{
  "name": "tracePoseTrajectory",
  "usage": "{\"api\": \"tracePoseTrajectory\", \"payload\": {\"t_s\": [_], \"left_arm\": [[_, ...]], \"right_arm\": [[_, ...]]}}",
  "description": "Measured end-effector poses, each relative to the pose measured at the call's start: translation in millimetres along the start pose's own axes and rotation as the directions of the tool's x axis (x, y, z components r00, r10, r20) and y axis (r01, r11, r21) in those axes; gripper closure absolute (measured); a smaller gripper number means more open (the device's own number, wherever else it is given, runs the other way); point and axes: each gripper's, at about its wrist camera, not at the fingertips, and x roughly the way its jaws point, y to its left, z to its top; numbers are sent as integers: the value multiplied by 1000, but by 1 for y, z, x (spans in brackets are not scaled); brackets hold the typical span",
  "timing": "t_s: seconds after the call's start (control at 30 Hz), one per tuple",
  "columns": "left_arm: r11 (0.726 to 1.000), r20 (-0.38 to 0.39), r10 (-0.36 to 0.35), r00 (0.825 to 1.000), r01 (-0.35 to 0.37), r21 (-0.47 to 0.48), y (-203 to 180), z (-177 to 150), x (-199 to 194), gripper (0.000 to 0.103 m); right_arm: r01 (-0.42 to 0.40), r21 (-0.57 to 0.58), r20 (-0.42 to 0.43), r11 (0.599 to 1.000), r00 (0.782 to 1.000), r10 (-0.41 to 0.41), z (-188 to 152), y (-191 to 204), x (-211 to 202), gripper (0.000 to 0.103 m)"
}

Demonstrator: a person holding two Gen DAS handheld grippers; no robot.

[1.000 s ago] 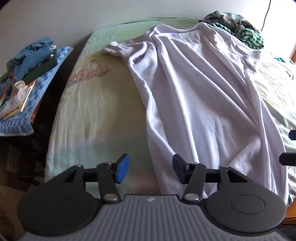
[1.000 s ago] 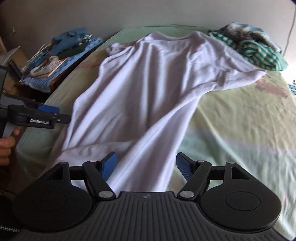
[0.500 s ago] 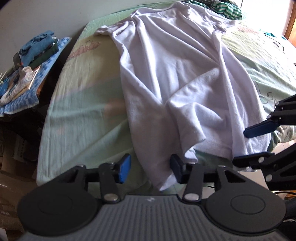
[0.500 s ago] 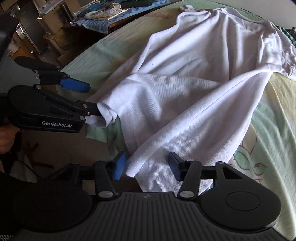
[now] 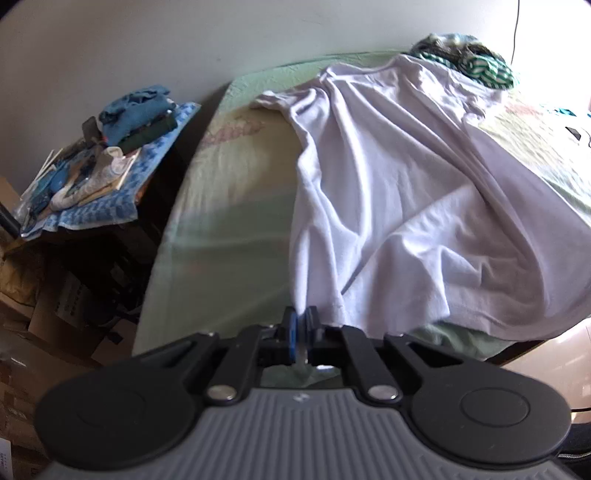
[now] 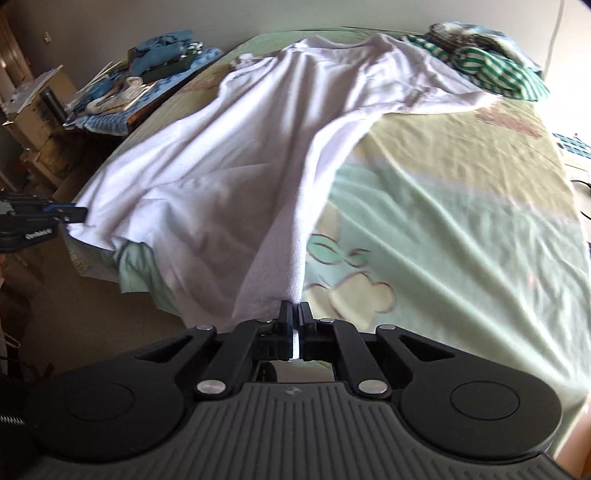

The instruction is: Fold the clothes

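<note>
Green bedsheet (image 6: 443, 221) carries a white T-shirt (image 6: 258, 147) stretching ahead of both claws; left gripper (image 5: 301, 328) and right gripper (image 6: 294, 321) each pinch its near hem.

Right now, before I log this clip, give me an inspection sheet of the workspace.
Surface: bed sheet, pale green, wrinkled.
Job's things: white shirt spread lengthwise, its near hem pulled off the bed.
Clutter: striped clothes pile at the far end.
Grippers: left tongs and right tongs each shut on a hem corner.
Cables: one cord on the wall.
Surroundings: side table heaped with blue cloth; cardboard boxes below.
</note>
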Motion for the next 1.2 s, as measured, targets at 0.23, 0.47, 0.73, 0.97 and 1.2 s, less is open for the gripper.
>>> {"api": "tracePoseTrajectory", "payload": {"t_s": [0.23, 0.47, 0.73, 0.97, 1.2], "left_arm": [[992, 51, -43, 998, 49, -120, 20, 1, -41, 99], [989, -5, -38, 999, 37, -144, 12, -26, -32, 99], [994, -110, 16, 994, -27, -103, -7, -61, -2, 103], [988, -117, 102, 988, -115, -106, 20, -52, -19, 103], [994, 24, 24, 999, -21, -109, -1, 27, -3, 93]], "right_arm": [[96, 160, 17, 982, 995, -100, -21, -59, -47, 101], [93, 175, 3, 980, 995, -95, -40, -74, -53, 102], [94, 146, -81, 985, 993, -83, -67, -78, -15, 102], [85, 102, -172, 991, 983, -66, -57, -80, -16, 91], [81, 197, 31, 977, 996, -89, 34, -122, -50, 83]]}}
